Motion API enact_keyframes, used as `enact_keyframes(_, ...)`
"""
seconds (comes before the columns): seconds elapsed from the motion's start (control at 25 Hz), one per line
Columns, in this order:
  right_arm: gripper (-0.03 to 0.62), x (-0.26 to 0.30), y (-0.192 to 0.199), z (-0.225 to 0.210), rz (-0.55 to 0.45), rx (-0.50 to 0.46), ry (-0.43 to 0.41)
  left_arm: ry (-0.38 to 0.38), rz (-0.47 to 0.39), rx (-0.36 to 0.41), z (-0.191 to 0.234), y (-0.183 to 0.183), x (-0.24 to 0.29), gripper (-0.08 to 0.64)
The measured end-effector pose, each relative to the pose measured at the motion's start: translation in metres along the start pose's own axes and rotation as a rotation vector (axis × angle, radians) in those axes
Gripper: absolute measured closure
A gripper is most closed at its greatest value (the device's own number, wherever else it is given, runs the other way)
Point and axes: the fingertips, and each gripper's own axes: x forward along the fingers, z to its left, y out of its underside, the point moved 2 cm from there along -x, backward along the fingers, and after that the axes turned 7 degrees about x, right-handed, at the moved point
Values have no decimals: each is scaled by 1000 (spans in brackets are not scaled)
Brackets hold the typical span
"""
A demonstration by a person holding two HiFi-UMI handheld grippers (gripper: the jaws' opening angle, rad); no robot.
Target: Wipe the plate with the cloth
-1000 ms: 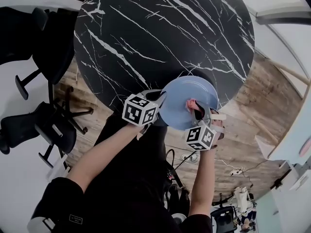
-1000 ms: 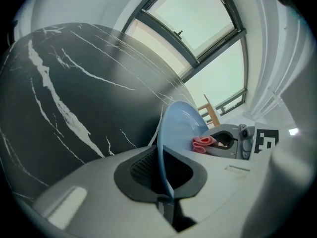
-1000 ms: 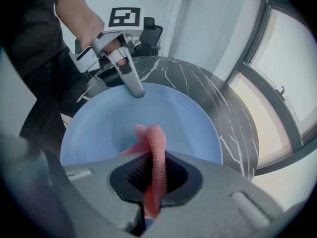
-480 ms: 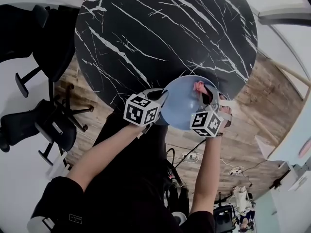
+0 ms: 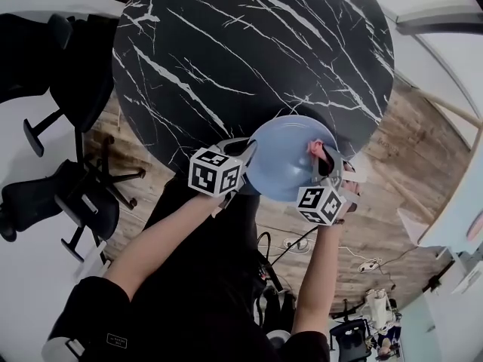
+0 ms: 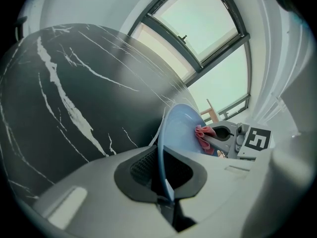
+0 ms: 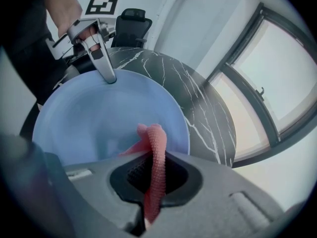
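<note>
A light blue plate (image 5: 281, 159) is held tilted above the near edge of the round black marble table (image 5: 249, 51). My left gripper (image 5: 250, 155) is shut on the plate's left rim, which runs edge-on between its jaws in the left gripper view (image 6: 162, 158). My right gripper (image 5: 321, 159) is shut on a pink cloth (image 5: 315, 148) and presses it on the plate's right side. In the right gripper view the cloth (image 7: 155, 144) stands up from between the jaws against the plate (image 7: 94, 118), with the left gripper (image 7: 107, 77) clamped on the far rim.
Black office chairs (image 5: 53, 194) stand left of the table on a wooden floor (image 5: 392, 202). Cables and a socket (image 5: 293, 243) lie on the floor below the plate. A large window (image 6: 208, 29) is beyond the table.
The right gripper carried the cloth across the plate from its lower middle to the right side. The left gripper and the plate stayed almost still.
</note>
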Motion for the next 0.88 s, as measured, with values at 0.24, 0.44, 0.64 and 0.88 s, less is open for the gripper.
enact_keyframes(0.24,581,-13,11,21,9,35,-8,3,-5,-3,0,-1,0,545)
enact_keyframes(0.44,581,-26,18,45,3,77,-31,5,-9,4,1,-1,1,545)
enact_keyframes(0.64,581,-36,20,71,-5,89,-68,3,-11,3,0,-1,1,543)
enact_keyframes(0.88,581,-49,13,113,-28,13,-173,3,-13,6,0,-1,0,543)
